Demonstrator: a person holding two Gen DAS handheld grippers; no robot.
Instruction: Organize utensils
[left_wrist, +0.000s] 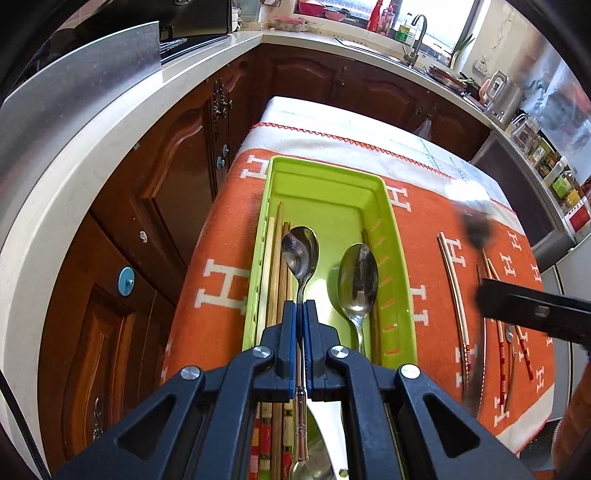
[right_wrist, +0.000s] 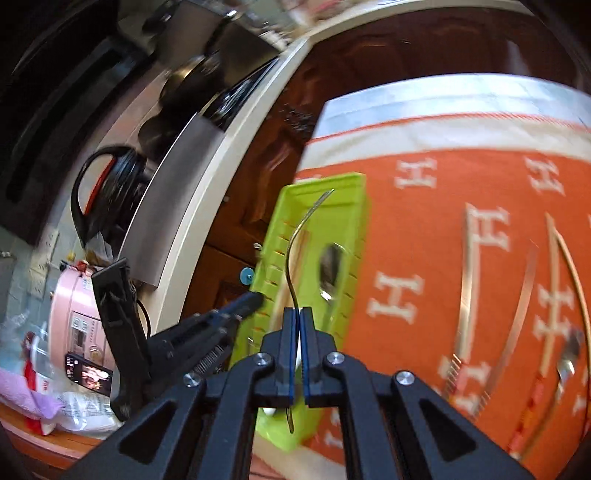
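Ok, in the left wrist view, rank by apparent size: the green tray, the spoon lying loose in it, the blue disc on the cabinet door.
1. green tray
2. loose spoon
3. blue disc
Nearness to the camera changes nothing here.

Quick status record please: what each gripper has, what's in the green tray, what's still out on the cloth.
left gripper: jaws shut on a spoon, over the tray
right gripper: jaws shut on a thin curved metal utensil, seen edge-on; type unclear
green tray: chopsticks along the left wall, second spoon lying inside
orange cloth: loose chopsticks still lying right of the tray
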